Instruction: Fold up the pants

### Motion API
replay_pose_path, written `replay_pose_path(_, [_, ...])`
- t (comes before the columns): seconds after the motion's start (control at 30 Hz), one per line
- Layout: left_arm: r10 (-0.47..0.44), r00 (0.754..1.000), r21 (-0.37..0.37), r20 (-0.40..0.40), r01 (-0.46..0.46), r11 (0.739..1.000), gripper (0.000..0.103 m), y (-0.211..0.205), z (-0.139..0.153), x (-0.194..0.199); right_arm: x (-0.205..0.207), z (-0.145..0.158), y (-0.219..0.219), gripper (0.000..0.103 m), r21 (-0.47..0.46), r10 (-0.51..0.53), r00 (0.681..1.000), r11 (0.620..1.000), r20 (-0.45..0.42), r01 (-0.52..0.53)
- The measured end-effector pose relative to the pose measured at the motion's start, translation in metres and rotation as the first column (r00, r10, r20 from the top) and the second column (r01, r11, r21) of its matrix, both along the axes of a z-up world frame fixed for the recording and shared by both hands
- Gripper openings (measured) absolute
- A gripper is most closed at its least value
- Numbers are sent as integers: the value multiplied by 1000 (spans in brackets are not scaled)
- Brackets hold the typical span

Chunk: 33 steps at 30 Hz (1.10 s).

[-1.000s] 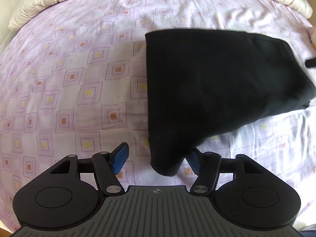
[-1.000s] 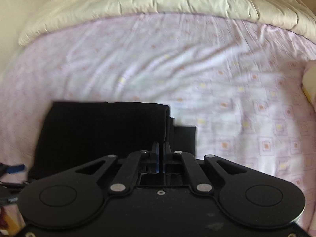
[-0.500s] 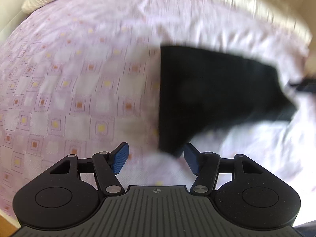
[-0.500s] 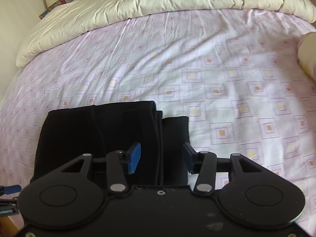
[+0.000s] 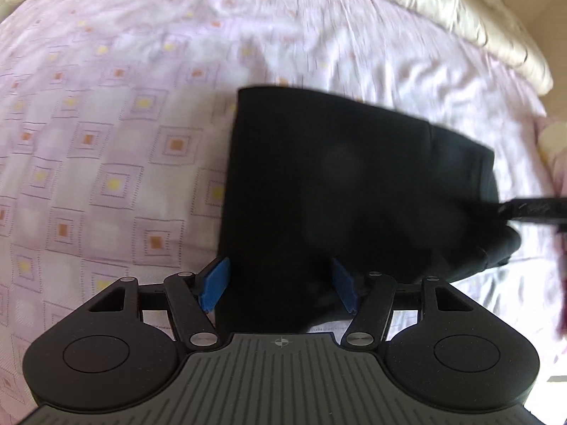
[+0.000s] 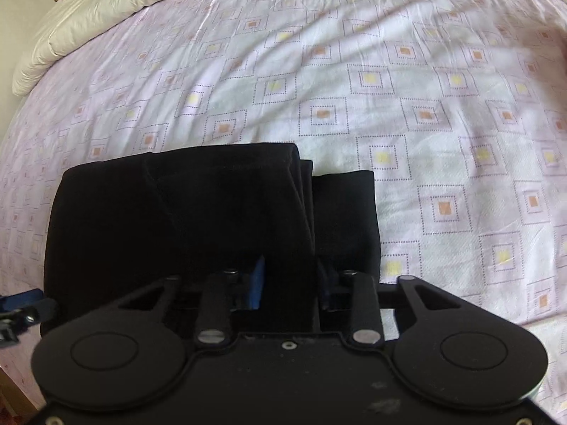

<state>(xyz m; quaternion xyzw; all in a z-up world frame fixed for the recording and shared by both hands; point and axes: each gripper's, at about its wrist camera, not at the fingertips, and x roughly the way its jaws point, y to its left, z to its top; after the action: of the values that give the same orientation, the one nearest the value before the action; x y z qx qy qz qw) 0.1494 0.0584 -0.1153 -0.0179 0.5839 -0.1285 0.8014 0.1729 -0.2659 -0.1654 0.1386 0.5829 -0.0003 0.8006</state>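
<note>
The black pants (image 5: 336, 184) lie folded into a compact stack on the bed. In the left wrist view my left gripper (image 5: 280, 288) is open, its blue pads on either side of the stack's near corner. In the right wrist view the pants (image 6: 184, 212) show layered folds, and my right gripper (image 6: 290, 283) is open, straddling the near edge of the stack. A blue pad (image 6: 258, 283) shows on the left; the right pad is dark against the cloth. The right gripper also shows as a dark bar at the right edge of the left wrist view (image 5: 531, 209).
The bed carries a lilac sheet (image 6: 389, 88) printed with squares. A cream duvet (image 5: 460, 17) is bunched along the far edge, also in the right wrist view (image 6: 106, 3). The bed's left edge (image 6: 10, 372) lies near the left gripper's blue tip (image 6: 21, 299).
My right gripper opened and let go of the pants. My left gripper moved forward so its open pads now straddle the stack's near corner. The pants settled flat.
</note>
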Motion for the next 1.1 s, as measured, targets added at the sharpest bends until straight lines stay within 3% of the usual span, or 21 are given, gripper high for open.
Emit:
replay_pose_path(0.1, [-7,1000,-10,1,7,1000,61,-1,6,-2,-5,25,-2,11,-7,28,998,1000,56,-27])
replay_pose_path(0.2, [-38,999,-21,28,39,999,61,-5,17,-4,-17,49,-9,10,-68,8,995,998,103,-1])
replay_pose_path(0.3, [-71,997,-1,31,71,997,61,-12,18,-1,-19,34,-15,11,-100,-21,999,995,41,25])
replay_pose_path(0.37, [-80,996,14,29,80,997,61,-17,17,5,-17,15,-15,16,-106,-26,999,994,-22,24])
replay_pose_path(0.43, [-71,997,12,41,71,997,61,-19,22,14,-15,15,-13,21,-132,-49,999,990,-24,45])
replay_pose_path(0.57, [-46,996,3,79,46,999,61,-27,29,41,-16,52,-1,37,-203,-60,988,975,140,87])
replay_pose_path(0.63, [-32,996,25,81,30,999,61,-31,25,56,-12,61,8,36,-193,-23,982,979,186,59])
replay_pose_path(0.83, [14,998,155,68,-24,988,62,-35,-3,97,17,35,22,34,-159,17,993,987,119,2])
replay_pose_path(0.97, [87,996,149,34,-91,985,66,-23,-16,110,27,6,19,35,-195,6,1000,981,16,-3])
replay_pose_path(1.03, [110,994,150,16,-111,982,68,-19,-23,116,25,-2,18,39,-213,21,1000,977,16,-17])
replay_pose_path(1.1, [117,993,158,4,-117,981,70,-19,-29,121,22,-4,16,50,-227,29,1000,974,9,-26])
